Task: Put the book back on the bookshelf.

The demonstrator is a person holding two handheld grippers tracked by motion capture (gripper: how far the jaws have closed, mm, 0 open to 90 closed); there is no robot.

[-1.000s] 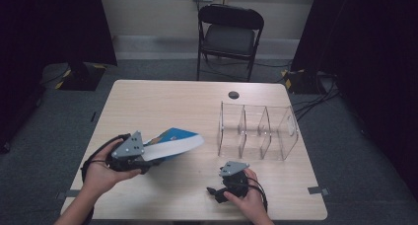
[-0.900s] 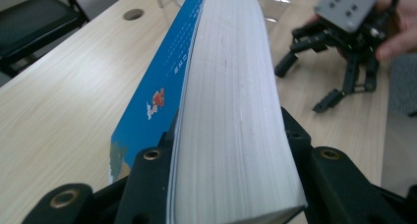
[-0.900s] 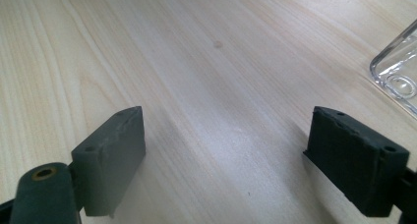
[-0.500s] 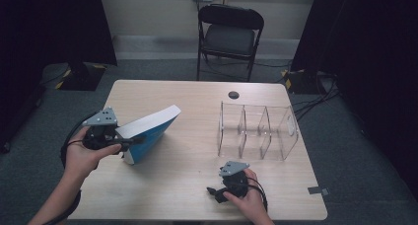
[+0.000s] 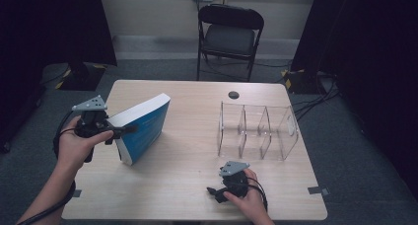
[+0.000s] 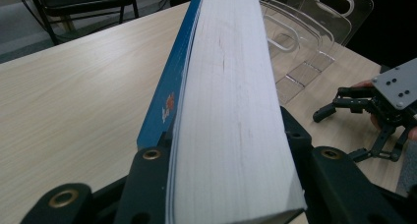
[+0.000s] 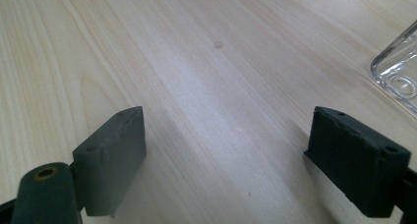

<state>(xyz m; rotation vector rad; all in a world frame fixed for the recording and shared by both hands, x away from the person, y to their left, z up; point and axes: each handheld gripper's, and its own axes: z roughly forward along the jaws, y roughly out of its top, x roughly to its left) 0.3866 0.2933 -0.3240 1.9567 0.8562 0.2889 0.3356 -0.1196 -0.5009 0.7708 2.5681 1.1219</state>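
Two grippers over the table (image 5: 197, 175): left gripper (image 5: 129, 129) pinching a blue book (image 5: 145, 124), right gripper (image 5: 213, 194) spread, nothing between.

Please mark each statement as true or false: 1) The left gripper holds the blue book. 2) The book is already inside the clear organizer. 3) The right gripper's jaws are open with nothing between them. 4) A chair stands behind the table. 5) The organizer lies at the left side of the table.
1) True: the left gripper is clamped on the blue book.
2) False: the book is apart from the clear organizer, on the table's left half.
3) True: the right gripper stands open over bare wood.
4) True: the chair is there.
5) False: it is on the right side.
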